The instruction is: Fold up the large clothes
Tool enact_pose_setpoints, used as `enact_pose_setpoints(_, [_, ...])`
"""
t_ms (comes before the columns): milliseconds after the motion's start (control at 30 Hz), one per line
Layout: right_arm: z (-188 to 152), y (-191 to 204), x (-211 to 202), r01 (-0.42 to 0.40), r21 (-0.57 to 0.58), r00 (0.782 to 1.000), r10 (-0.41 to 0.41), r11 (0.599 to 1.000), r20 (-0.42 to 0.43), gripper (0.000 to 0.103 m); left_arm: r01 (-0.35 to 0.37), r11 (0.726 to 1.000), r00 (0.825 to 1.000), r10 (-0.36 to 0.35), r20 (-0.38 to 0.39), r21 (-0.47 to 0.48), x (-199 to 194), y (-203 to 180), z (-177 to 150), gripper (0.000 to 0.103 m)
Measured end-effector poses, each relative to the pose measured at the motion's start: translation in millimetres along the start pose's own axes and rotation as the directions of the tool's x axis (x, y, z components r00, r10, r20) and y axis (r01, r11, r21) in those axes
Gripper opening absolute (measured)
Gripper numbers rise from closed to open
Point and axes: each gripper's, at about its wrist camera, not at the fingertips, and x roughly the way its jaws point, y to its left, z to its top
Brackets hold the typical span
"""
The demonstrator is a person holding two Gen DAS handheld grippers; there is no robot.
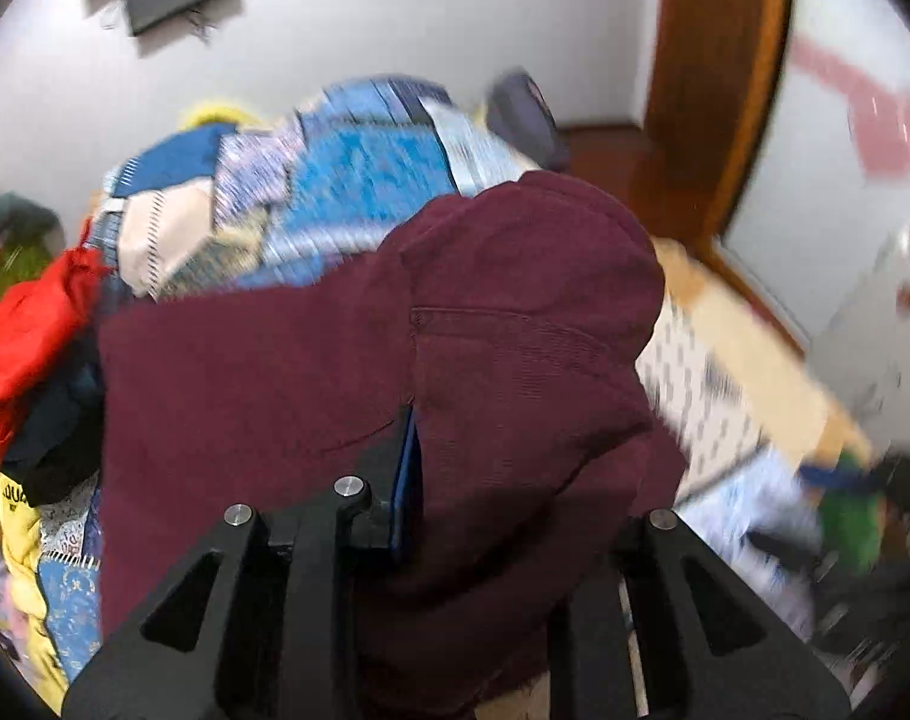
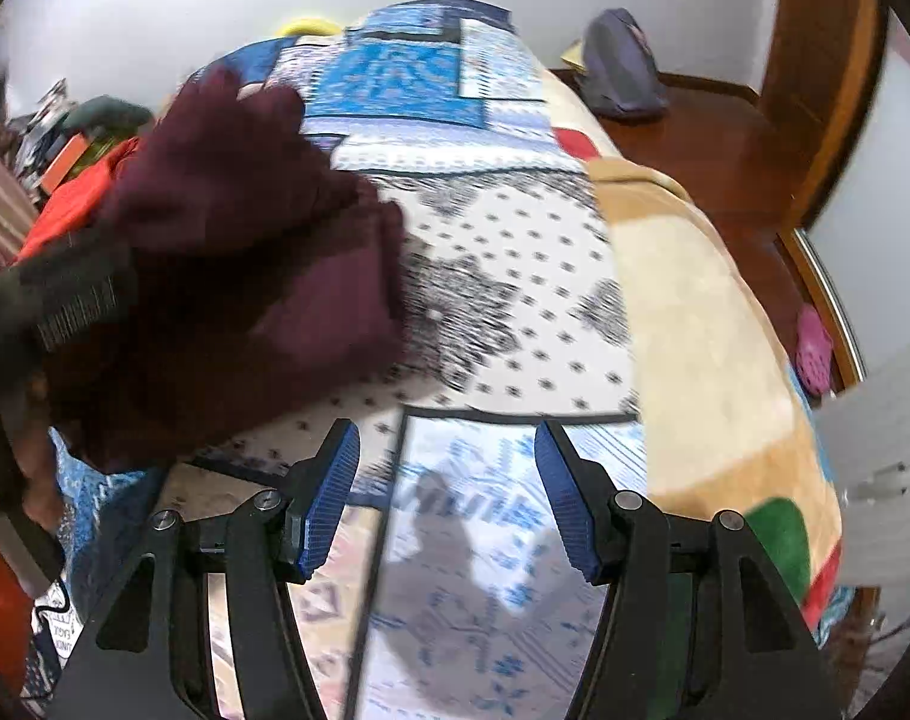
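Left gripper (image 1: 455,480) fingers seemingly clamped on the maroon garment (image 1: 347,360); right gripper (image 2: 449,492) fingers apart, empty

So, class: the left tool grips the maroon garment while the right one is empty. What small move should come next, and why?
Probably bring the right tool, open and empty over the patterned bedspread, across to a free edge of the maroon garment. The left tool holds it bunched, so it likely needs spreading flat first.
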Motion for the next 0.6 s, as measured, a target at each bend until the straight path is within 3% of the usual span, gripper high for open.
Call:
enact_pose_setpoints(100, [0,-6,-4,0.003,0.018,1.0,-0.003,1.0,0.008,0.057,-0.017,0.998,1.0,0.018,-0.014,0.055,-4,-6,-12,0.029])
enact_pose_setpoints(433, [-1,-15,-35,-0.036,0.024,0.995,0.034,0.999,0.097,0.057,0.112,0.992,0.993,-0.11,-0.045,0.056,-42,3,-20,0.047])
enact_pose_setpoints(467, [1,-13,-40,-0.043,0.019,0.993,0.04,0.999,0.11,0.057,0.13,0.99,0.991,-0.128,-0.035,0.062,-50,4,-24,0.05])
enact_pose_setpoints(533, [3,-9,-45,-0.056,0.004,0.99,0.055,0.998,0.129,0.057,0.185,0.981,0.983,-0.184,-0.013,0.061,-64,10,-31,0.071])
enact_pose_setpoints(600, [7,0,-50,-0.058,-0.024,0.987,0.061,0.998,0.147,0.057,0.196,0.979,0.98,-0.198,0.025,0.054,-81,19,-38,0.073])
